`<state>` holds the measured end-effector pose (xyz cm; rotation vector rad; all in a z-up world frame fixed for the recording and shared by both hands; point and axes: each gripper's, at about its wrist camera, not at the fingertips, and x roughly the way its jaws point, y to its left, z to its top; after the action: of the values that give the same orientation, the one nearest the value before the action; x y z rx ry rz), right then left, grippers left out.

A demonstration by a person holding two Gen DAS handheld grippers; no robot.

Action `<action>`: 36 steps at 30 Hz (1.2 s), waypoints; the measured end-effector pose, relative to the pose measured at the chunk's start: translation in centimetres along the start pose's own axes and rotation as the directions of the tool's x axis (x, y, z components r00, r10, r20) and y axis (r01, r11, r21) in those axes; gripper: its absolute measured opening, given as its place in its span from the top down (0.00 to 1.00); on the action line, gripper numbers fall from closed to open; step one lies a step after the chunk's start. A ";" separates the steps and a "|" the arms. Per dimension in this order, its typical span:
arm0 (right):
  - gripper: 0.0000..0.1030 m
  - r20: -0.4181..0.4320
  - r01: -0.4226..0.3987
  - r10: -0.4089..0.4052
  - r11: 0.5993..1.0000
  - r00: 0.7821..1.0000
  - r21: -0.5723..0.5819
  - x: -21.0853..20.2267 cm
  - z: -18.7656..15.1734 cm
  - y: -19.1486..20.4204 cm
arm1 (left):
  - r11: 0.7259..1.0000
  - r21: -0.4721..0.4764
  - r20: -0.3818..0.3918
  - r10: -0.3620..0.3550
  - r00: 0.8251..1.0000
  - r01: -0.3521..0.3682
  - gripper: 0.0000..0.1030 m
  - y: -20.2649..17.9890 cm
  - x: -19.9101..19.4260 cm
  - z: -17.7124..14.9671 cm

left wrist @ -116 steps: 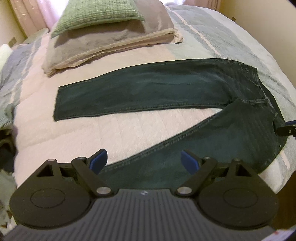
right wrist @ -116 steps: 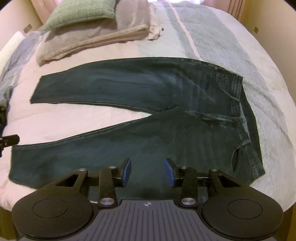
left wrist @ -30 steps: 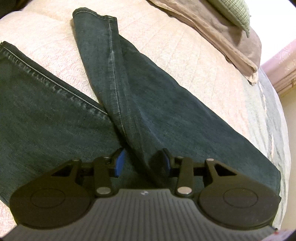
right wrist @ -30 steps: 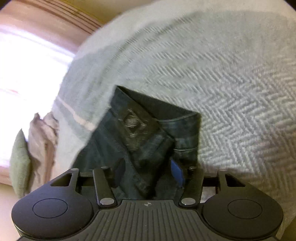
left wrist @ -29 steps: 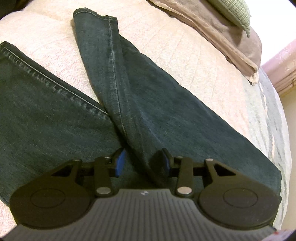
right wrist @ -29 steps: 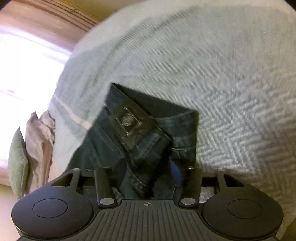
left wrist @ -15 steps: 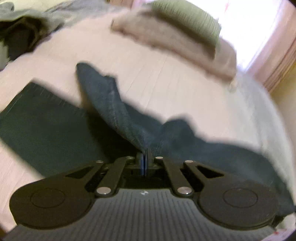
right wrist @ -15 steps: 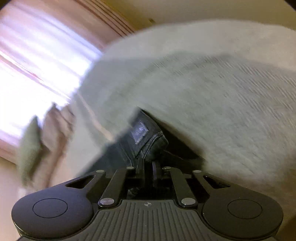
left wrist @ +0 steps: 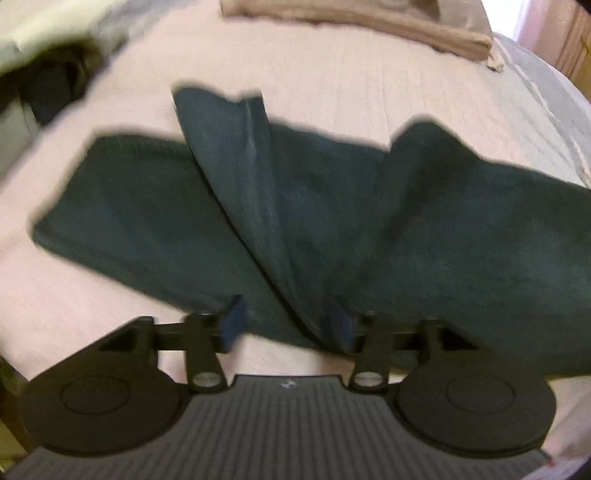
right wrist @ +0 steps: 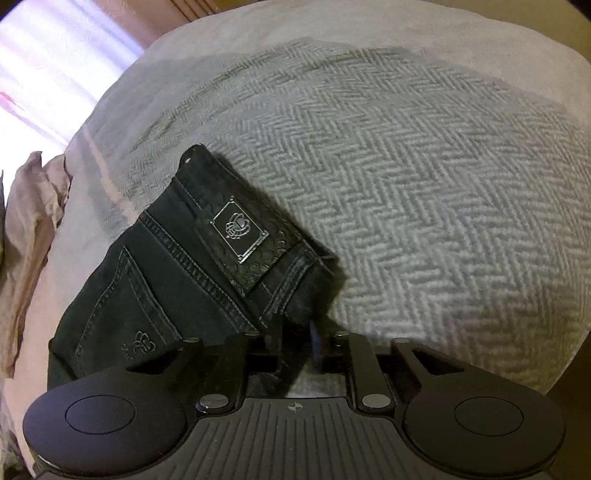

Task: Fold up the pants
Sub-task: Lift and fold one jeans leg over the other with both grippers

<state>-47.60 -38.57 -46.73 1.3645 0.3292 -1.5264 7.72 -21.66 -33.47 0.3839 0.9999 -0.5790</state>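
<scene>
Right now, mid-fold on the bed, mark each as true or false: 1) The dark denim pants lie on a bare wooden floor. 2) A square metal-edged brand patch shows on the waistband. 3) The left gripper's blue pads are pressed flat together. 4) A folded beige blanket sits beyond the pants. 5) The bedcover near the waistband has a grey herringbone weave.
1) False: the dark denim pants lie on a pale pink quilt.
2) True: the brand patch sits on the waistband.
3) False: the left gripper has its jaws apart and opening, a fold of denim between them.
4) True: the beige blanket lies beyond.
5) True: the herringbone bedcover.
</scene>
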 end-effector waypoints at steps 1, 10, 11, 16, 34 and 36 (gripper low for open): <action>0.83 -0.004 0.010 -0.010 1.000 1.000 -0.010 0.1 0.0 0.2 | 1.000 0.012 0.027 0.009 1.000 -0.009 0.52 0.4 -0.7 0.9; 0.81 0.028 0.064 -0.067 0.992 0.997 0.113 0.0 -0.1 0.3 | 0.969 0.179 0.102 0.151 0.983 -0.167 0.53 -1.5 7.6 12.7; 0.81 0.030 0.070 -0.074 0.990 0.997 0.120 -0.1 0.0 0.4 | 0.963 0.188 0.094 0.179 0.979 -0.194 0.53 -1.8 9.3 14.0; 0.81 0.039 0.106 -0.112 0.986 0.993 0.132 0.2 0.2 1.0 | 0.926 0.232 0.024 0.302 0.953 -0.299 0.57 -2.3 16.9 17.6; 0.81 0.057 0.189 -0.203 0.964 0.977 0.188 1.3 0.3 2.0 | 0.700 -0.705 0.005 0.163 0.987 -0.113 0.97 24.6 6.9 1.7; 0.81 0.047 0.200 -0.211 0.965 0.976 0.168 1.2 0.5 2.2 | 0.714 -0.694 0.043 0.175 0.984 -0.097 0.97 24.3 7.0 1.4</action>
<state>-45.92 -40.58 -46.71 1.4394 0.3192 -1.7986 26.44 -5.26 -37.85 -0.2459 1.0001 -0.0551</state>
